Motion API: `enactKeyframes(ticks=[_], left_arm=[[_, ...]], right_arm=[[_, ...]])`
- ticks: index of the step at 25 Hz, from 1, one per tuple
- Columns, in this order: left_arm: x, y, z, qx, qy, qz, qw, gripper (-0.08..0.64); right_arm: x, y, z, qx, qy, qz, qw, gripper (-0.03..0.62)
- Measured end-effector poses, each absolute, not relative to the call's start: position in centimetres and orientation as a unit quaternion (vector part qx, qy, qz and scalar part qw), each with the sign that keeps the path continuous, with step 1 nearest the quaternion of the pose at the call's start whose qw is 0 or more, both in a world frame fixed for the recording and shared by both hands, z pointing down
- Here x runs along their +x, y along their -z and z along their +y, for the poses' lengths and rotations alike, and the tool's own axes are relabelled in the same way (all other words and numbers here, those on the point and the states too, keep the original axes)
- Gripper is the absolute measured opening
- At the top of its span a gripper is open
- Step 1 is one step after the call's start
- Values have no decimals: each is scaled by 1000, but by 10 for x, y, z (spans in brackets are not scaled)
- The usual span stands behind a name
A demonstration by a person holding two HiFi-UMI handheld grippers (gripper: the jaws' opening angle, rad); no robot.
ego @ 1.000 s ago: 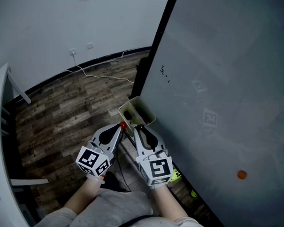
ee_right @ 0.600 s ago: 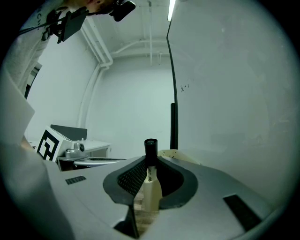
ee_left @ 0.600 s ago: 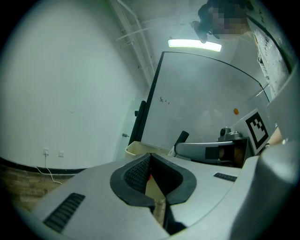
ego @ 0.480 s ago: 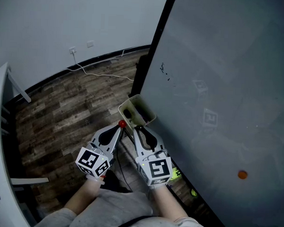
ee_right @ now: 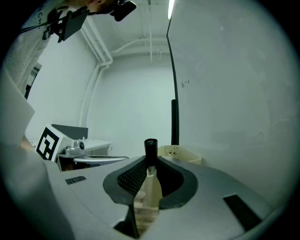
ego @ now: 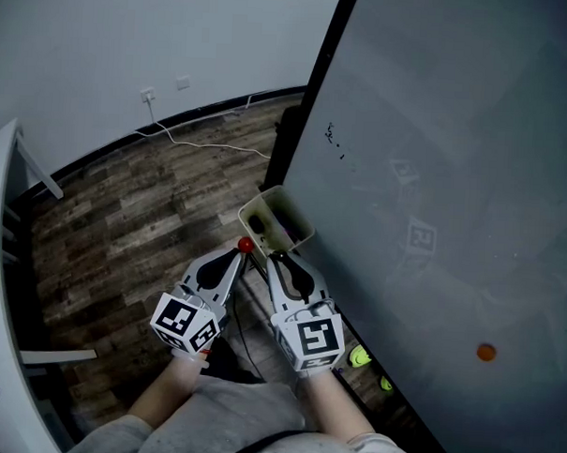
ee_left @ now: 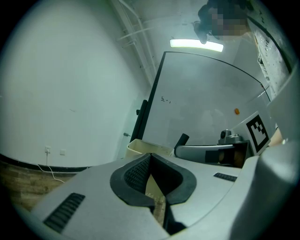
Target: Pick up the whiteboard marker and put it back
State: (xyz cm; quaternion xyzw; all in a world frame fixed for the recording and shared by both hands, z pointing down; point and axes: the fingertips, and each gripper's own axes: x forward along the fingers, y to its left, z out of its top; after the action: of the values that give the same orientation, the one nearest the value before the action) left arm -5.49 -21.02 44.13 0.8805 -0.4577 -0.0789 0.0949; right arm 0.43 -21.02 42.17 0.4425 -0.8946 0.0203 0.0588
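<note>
The whiteboard (ego: 436, 181) filled the frame's right, with its beige tray (ego: 300, 233) at centre. Just below the tray, the right hand-held gripper (ee_right: 150, 161) was clamped on the whiteboard marker (ee_right: 151, 185), cap up. The left hand-held gripper (ee_left: 150, 157) was closed, apparently empty. This looked like the return step: the marker likely needed lowering into the tray.

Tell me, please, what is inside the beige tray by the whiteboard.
One dark object shows inside the beige tray, too small to identify. In both gripper views its walls hide the inside.

Right gripper (ego: 274, 257) perhaps marginally nearer the tray (ego: 250, 216)
</note>
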Motion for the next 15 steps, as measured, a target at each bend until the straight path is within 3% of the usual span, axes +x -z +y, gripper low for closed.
enactKeyframes(ticks=[15], left_arm=[[-51, -442, -205, 880, 78, -457, 101, 15]], right_arm=[[5, -419, -206, 445, -5, -894, 45, 75]])
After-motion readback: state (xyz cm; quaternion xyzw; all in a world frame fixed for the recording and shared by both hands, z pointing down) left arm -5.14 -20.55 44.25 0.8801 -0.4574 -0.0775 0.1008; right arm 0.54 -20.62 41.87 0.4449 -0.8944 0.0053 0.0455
